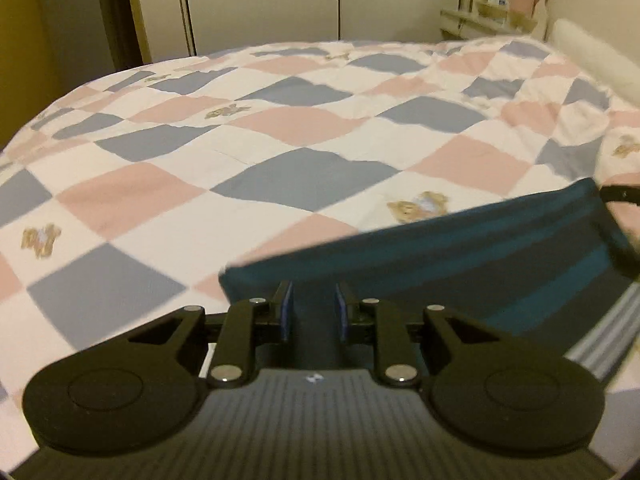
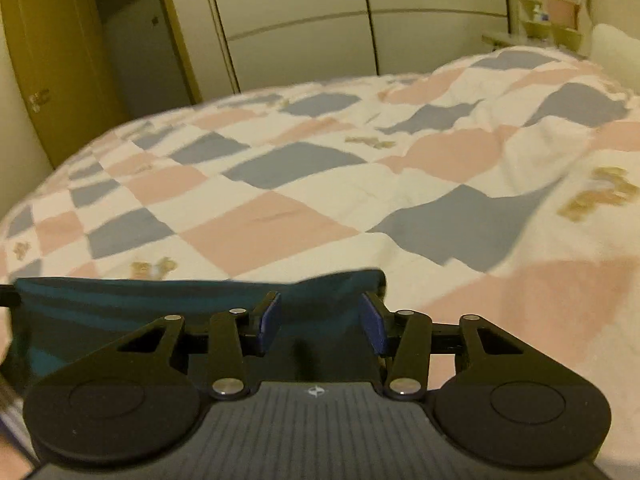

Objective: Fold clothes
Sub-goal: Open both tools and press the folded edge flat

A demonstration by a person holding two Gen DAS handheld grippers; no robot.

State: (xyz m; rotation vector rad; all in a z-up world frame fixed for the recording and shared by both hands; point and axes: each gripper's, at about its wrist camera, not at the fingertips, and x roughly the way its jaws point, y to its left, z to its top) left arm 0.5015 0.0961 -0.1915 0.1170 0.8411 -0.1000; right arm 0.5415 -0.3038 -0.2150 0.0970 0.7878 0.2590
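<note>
A dark teal striped garment (image 1: 460, 264) lies on the bed, its far edge a straight fold line. My left gripper (image 1: 313, 306) hovers over its left part near that edge. The blue pads (image 1: 285, 312) stand a narrow gap apart, with dark cloth showing between them. In the right wrist view the same garment (image 2: 140, 300) fills the lower left. My right gripper (image 2: 320, 320) is open wide over its right corner, with cloth beneath the fingers and not pinched. A black piece of the right gripper (image 1: 618, 194) shows at the garment's far right corner.
A quilt (image 1: 280, 120) checked in pink, blue and white with small bear prints covers the bed (image 2: 280, 220). White wardrobe doors (image 1: 280, 8) stand behind it. A wooden door (image 2: 52, 60) is at the left, a small shelf (image 1: 496, 4) and a white headboard (image 1: 592, 52) at the right.
</note>
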